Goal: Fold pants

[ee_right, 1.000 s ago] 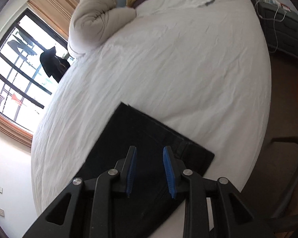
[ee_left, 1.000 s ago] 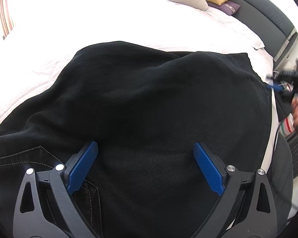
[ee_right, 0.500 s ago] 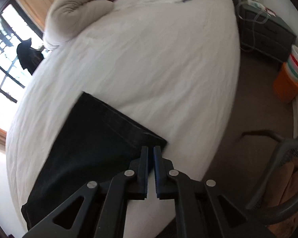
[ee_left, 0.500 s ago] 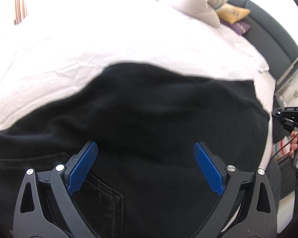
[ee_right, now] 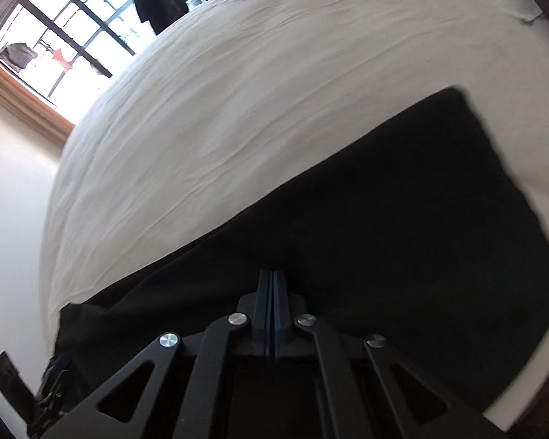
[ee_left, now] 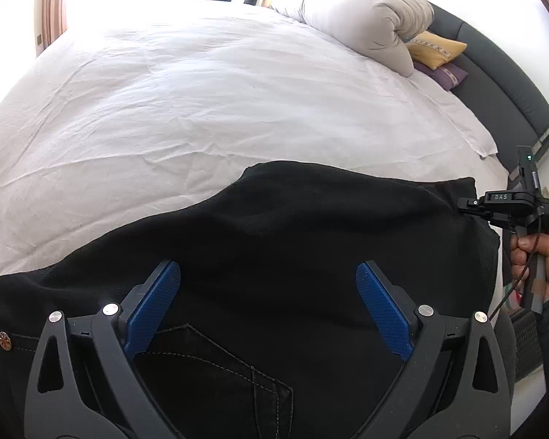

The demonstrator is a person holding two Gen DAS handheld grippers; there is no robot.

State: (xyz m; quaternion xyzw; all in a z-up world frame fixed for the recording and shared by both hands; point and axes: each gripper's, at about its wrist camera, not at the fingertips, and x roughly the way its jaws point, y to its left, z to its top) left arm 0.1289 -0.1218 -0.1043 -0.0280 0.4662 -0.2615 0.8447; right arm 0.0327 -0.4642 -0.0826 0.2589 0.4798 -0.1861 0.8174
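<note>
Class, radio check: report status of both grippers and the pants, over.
Left gripper open above the black denim pants. Right gripper shut on the pants' edge. Pants spread on the white bed sheet; nothing in the way.

bright window glare, fisheye-warped, right view blurred

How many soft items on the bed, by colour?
Black: 1, the pants
White: 2, the bed sheet and rolled duvet
Yellow: 1, a cushion
Purple: 1, a cushion
Total: 5
</note>
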